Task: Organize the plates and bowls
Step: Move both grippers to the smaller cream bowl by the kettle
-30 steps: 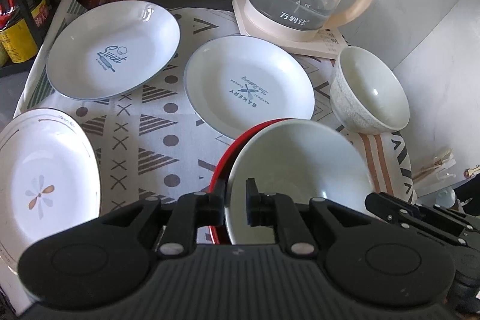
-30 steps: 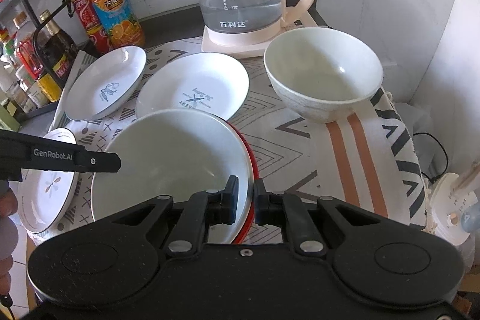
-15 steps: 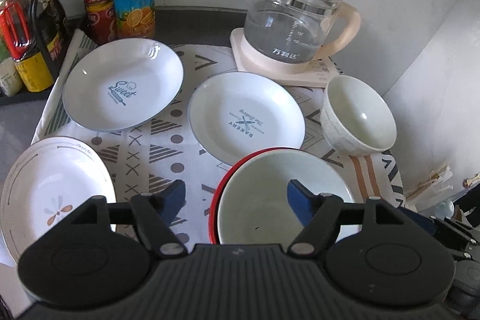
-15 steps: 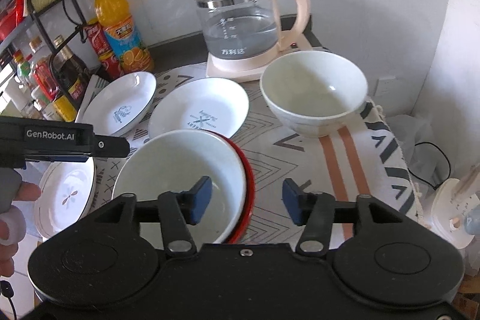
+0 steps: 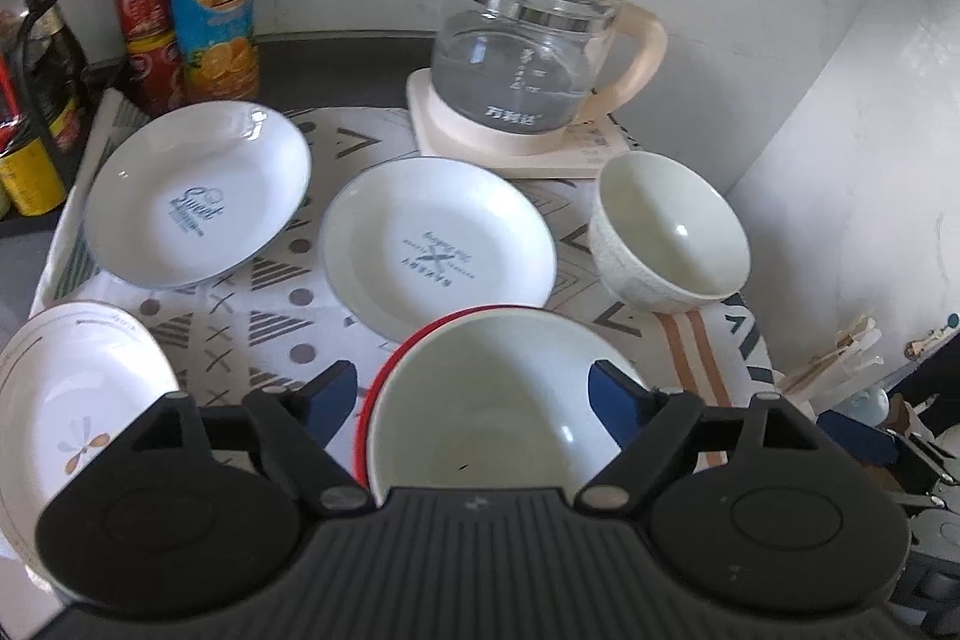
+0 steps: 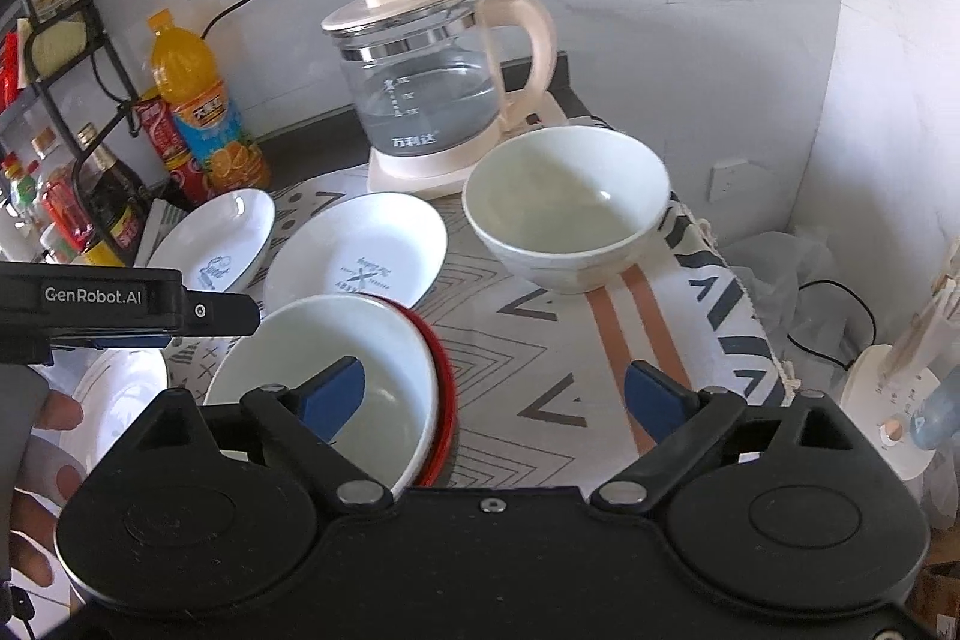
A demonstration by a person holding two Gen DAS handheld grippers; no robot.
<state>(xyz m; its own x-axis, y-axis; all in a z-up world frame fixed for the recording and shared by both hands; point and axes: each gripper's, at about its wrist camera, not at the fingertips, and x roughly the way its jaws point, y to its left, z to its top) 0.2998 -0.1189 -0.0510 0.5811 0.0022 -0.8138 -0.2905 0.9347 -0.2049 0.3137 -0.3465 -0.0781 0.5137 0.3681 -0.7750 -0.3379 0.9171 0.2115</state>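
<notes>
A white bowl (image 5: 492,400) sits nested in a red-rimmed bowl (image 6: 441,382) at the near edge of the patterned cloth (image 6: 540,358). Both the left gripper (image 5: 474,388) and the right gripper (image 6: 495,391) have just been opening; their jaws now stand wide, gripping nothing. Beyond lie a bakery plate (image 5: 438,250), a sweet plate (image 5: 198,196), a flower plate (image 5: 72,412), a second bowl (image 6: 567,205) and a glass kettle (image 5: 528,52)

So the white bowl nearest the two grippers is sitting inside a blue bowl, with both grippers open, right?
Not quite: the white bowl sits inside a red bowl, not a blue one; the right wrist view shows the red rim beside it. The blue is only the gripper pads. The left gripper and right gripper have indeed just been opening, gripping nothing.
</notes>
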